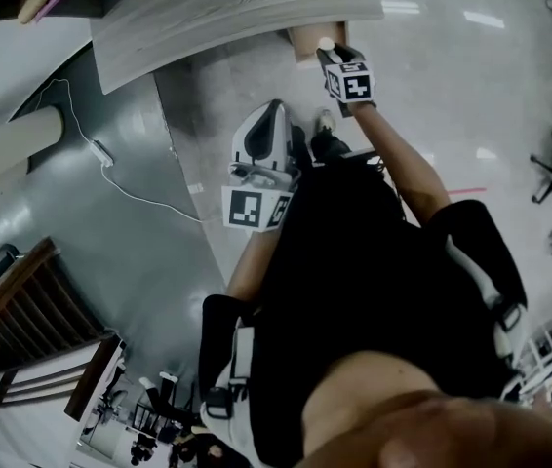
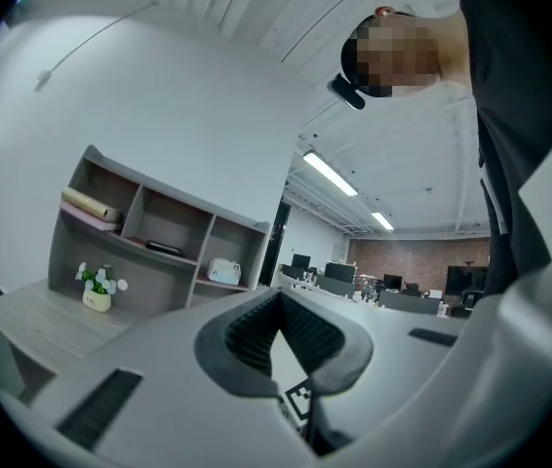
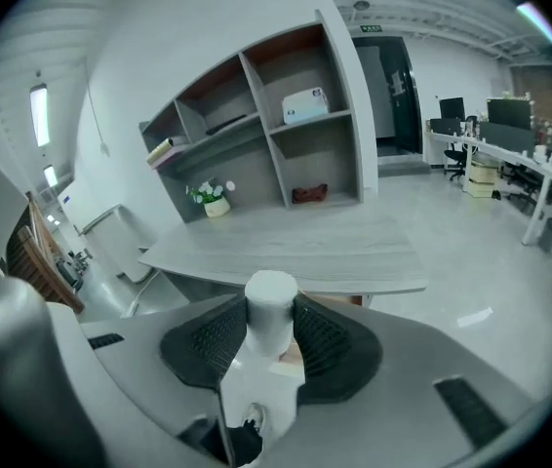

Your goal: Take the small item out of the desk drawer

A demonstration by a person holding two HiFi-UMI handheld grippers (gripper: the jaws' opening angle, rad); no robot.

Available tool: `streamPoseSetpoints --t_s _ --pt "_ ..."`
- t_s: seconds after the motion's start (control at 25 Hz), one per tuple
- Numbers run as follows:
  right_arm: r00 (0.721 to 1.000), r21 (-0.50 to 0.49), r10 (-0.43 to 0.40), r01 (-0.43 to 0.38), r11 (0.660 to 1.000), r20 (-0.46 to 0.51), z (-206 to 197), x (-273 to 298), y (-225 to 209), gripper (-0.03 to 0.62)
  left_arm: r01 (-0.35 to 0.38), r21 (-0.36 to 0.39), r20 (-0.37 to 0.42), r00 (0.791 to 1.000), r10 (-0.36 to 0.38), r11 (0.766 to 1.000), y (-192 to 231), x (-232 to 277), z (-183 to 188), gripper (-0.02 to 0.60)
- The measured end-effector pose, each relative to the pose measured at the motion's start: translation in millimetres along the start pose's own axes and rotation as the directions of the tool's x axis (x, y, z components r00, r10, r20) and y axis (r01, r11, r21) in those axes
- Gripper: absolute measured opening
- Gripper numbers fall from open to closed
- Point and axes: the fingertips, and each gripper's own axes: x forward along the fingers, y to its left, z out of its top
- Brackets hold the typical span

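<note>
Small white matte cylinder (image 3: 271,298): upright, flat top up, clamped between the ribbed dark pads of the right gripper (image 3: 270,322), low centre of the right gripper view. In the head view it shows as a pale dot at upper centre. Tan wooden drawer (image 1: 304,39): pulled out from under the grey wood-grain desk top (image 1: 237,13), upper centre, just beside the cylinder; inside not visible.

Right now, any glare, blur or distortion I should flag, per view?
Head view: fisheye bows the desk edge; lamp glare streaks the floor. Left gripper view: dark vignette corners, mosaic patch up top, bright ceiling strip lights. Right gripper view: white cylinder in the right gripper reads pale, little surface detail; shelf lines curve.
</note>
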Motion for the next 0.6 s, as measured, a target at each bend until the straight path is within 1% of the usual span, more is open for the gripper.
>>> streamPoseSetpoints --t_s 0.08,0.2,0.32,0.36,0.44,0.6 --pt "1.0 -0.006 0.014 -0.014 1.0 0.026 10.3 -15.3 5.4 0.149 0.001 0.02 0.015 1.0 -0.002 1.0 1.6 0.3 9.7 -0.002" --pt "0.997 -0.008 0.038 -0.037 0.999 0.063 24.1 -35.9 17.9 0.149 0.01 0.022 0.038 0.999 -0.011 1.0 7.7 -1.0 21.2 -0.002" --pt "0.994 -0.005 0.05 -0.05 0.999 0.096 33.9 -54.7 30.3 0.149 0.023 0.062 0.047 0.999 -0.026 0.998 15.0 -5.1 28.4 -0.002" --pt "0.993 -0.003 0.053 -0.053 0.999 0.105 36.4 -61.0 33.7 0.149 0.024 0.062 0.057 0.998 -0.027 0.998 16.6 -6.3 32.4 -0.002" --pt "0.991 0.002 0.056 -0.057 0.998 0.123 41.3 -74.6 41.0 0.149 0.019 0.039 0.079 0.997 -0.022 0.999 20.8 -9.8 40.0 -0.002" --pt "0.983 0.01 0.054 -0.057 0.998 0.174 53.2 -99.7 59.7 0.149 0.016 0.018 0.083 0.996 -0.017 1.0 37.6 -22.4 40.1 -0.002"
